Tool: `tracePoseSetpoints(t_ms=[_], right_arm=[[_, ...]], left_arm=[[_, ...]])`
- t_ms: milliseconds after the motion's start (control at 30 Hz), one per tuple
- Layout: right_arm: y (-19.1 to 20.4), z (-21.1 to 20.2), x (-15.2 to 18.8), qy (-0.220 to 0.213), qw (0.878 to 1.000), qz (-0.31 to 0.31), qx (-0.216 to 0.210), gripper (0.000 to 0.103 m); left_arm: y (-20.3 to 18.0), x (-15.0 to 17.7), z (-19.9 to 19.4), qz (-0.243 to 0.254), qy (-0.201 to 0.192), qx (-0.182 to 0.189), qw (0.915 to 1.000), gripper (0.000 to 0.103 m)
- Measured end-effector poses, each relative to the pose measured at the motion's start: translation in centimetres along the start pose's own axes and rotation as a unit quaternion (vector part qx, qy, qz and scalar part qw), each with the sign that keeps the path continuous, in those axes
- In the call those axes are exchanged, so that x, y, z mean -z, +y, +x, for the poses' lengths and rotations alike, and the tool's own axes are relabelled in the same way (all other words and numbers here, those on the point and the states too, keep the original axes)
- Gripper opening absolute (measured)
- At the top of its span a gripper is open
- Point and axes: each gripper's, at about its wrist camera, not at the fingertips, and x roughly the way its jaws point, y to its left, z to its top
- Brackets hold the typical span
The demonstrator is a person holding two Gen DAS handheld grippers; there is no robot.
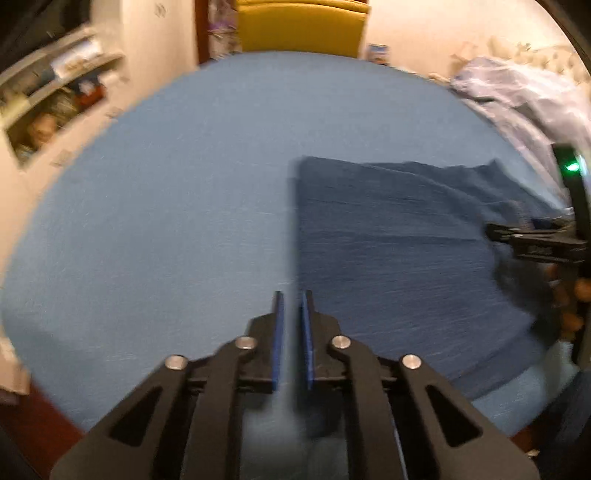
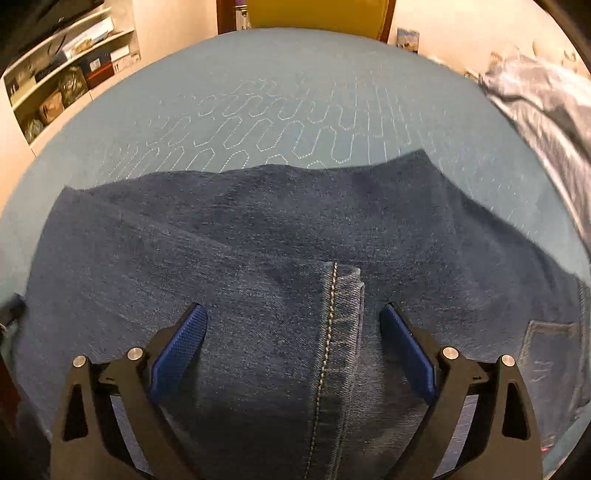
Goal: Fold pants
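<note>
Dark blue denim pants [image 2: 280,236], a pale stitched seam running down them, lie on a light blue cloth [image 2: 288,74] quilted in white looping lines. Both black grippers, left [image 1: 293,332] and right [image 2: 293,347], carry bright blue pads [image 2: 177,350]; behind stands a mustard-yellow chair [image 1: 301,27].

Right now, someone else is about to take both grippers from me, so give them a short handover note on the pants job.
Left gripper: fingers nearly closed with a thin gap, holding nothing, at the left edge of the jeans.
Right gripper: fingers wide open, empty, above the jeans, straddling a stitched seam.
Jeans: lying on the blue quilted table cover, already folded into a compact rectangle; a back pocket shows at the right.
Done: at least one fold, judging by the shape.
Left: probably one more fold or smoothing; I cannot tell how many layers there are. Another pale garment lies at the far right.
</note>
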Motion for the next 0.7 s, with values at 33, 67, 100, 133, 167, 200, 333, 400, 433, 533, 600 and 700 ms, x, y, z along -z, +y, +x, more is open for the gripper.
tracePoseSetpoints(t_ms=[33, 67, 100, 133, 167, 200, 333, 400, 433, 533, 600, 700], right_arm=[[0.1, -0.1, 0.1, 0.0, 1.0, 0.001, -0.001, 0.09], [0.2, -0.2, 0.2, 0.0, 1.0, 0.004, -0.003, 0.09], [0.1, -0.3, 0.3, -0.001, 1.0, 0.005, -0.006, 0.09], [0.2, -0.4, 0.5, -0.005, 1.0, 0.006, -0.007, 0.09], [0.1, -0.6, 0.7, -0.008, 1.0, 0.005, -0.006, 0.09], [0.1, -0.9, 0.7, -0.013, 1.0, 0.003, 0.0, 0.09], [0.3, -4.0, 1.7, -0.042, 0.999, 0.002, 0.019, 0.091], [0.6, -5.8, 2.4, -0.052, 0.999, 0.004, 0.015, 0.091], [0.9, -6.7, 3.0, -0.057, 0.998, 0.002, 0.013, 0.091], [1.6, -7.8, 4.2, -0.05, 0.999, 0.014, 0.006, 0.091], [2.1, -7.5, 4.8, -0.036, 0.999, 0.014, 0.007, 0.091], [2.3, -5.7, 6.3, -0.004, 1.0, 0.007, 0.018, 0.091]], left_arm=[[0.1, 0.0, -0.7, -0.003, -0.006, 0.009, 0.9999, 0.01], [-0.1, 0.1, -1.7, -0.011, -0.016, 0.03, 0.9994, 0.011], [-0.6, 0.3, -2.3, -0.013, -0.022, 0.042, 0.9988, 0.014], [-1.4, 0.5, -2.6, -0.007, -0.024, 0.051, 0.9984, 0.017], [-2.5, 1.1, -2.5, 0.008, -0.02, 0.06, 0.9979, 0.018], [-3.2, 1.7, -2.0, 0.018, -0.011, 0.059, 0.998, 0.022], [-4.0, 3.3, -0.7, 0.01, -0.006, 0.034, 0.9994, 0.023], [-4.4, 3.7, -0.6, 0.017, -0.008, 0.02, 0.9996, 0.023], [-4.5, 3.9, -0.5, 0.02, -0.008, 0.016, 0.9996, 0.023], [-4.5, 3.5, -1.1, 0.0, -0.01, 0.019, 0.9998, 0.023], [-5.0, 1.6, -1.9, 0.005, -0.024, 0.027, 0.9994, 0.023], [-6.9, -2.0, -2.0, 0.034, -0.038, 0.05, 0.9974, 0.023]])
